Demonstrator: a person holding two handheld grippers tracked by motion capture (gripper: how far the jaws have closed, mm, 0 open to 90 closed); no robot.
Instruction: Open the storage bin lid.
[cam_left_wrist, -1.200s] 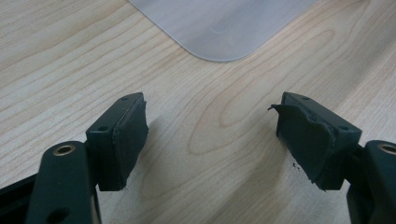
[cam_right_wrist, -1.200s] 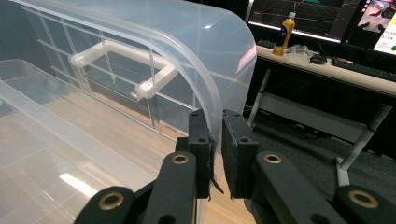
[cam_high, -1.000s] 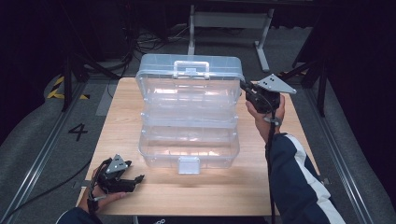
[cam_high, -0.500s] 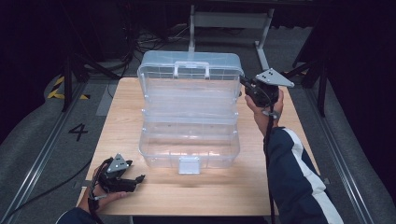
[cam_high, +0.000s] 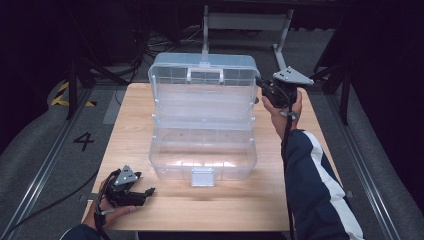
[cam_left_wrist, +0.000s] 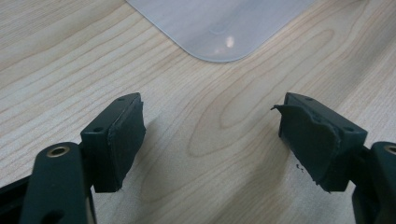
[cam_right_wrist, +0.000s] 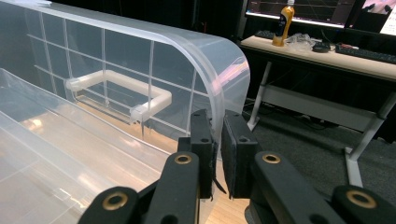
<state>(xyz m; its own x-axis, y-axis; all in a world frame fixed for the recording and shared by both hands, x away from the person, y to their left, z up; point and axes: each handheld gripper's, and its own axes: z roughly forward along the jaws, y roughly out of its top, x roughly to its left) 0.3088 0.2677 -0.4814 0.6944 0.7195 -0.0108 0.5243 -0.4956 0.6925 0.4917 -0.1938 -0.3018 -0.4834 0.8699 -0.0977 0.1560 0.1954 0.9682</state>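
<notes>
Left gripper (cam_high: 149, 191): positioned at the near left corner of the wooden table (cam_high: 300, 200), lying low over the surface. In the left gripper view (cam_left_wrist: 210, 135) its 2 jaws stand wide apart with bare wood grain between them; nothing is held. A rounded corner of the clear plastic box (cam_left_wrist: 219, 28) lies just ahead of the jaws, apart from them.

Clear plastic box (cam_high: 202, 125): located at the centre of the table, its lid raised. The base tray (cam_high: 202, 160) sits nearest the person, with a flat latch tab (cam_high: 202, 176) on its front wall. An upper tray (cam_high: 202, 102) sits stepped behind the base. The lid (cam_high: 202, 67) stands upright at the far edge, with a white carry handle (cam_high: 205, 75) on it.

Right gripper (cam_high: 260, 85): positioned at the far right of the box, level with the lid's right edge. In the right gripper view (cam_right_wrist: 217, 140) the 2 jaws are clamped on the lid's curved rim (cam_right_wrist: 219, 93), 1 jaw on each face of the thin wall. The handle (cam_right_wrist: 116, 91) and the lid's grid ribbing show through the clear plastic to the left of the jaws.

Beyond the table: a desk (cam_right_wrist: 327, 56) carrying a yellow bottle (cam_right_wrist: 284, 18), and a dark floor marked with the numeral 4 (cam_high: 84, 141).
</notes>
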